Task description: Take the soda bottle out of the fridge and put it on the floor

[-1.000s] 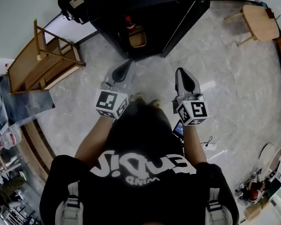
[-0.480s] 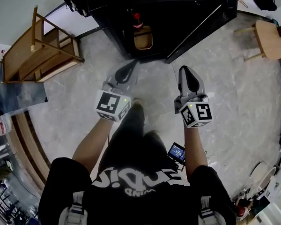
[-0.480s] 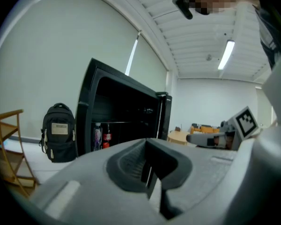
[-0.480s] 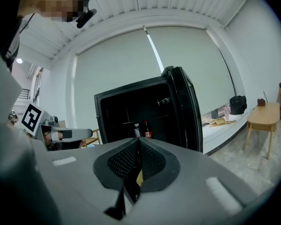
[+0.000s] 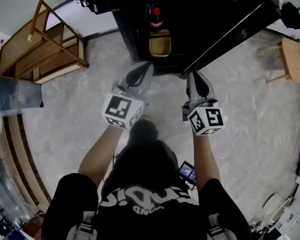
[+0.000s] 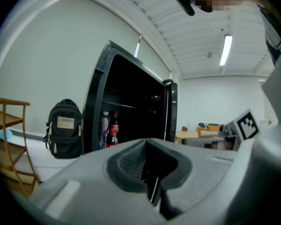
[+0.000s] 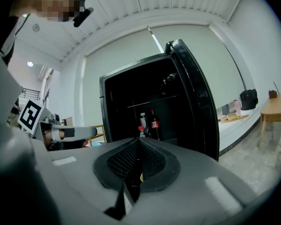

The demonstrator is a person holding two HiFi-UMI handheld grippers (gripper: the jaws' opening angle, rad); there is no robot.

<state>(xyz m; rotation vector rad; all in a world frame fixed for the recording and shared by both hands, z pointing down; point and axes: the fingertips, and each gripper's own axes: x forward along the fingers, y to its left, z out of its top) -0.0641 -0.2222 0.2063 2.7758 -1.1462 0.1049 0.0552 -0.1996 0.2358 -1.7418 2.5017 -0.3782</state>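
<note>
Fridge door is open, so the soda bottle is reachable: upright inside, top centre of head view. The 2 grippers, left gripper and right gripper, are fully closed, empty, aimed at the opening.

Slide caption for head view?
Left tongs and right tongs, shut and empty, face the open fridge; soda bottle inside.

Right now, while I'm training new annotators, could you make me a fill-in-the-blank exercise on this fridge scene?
The fridge door stands ___. The soda bottle inside it has a ___ cap. The left gripper and the right gripper are both ___, holding nothing.
Missing words: open, red, shut.
</note>
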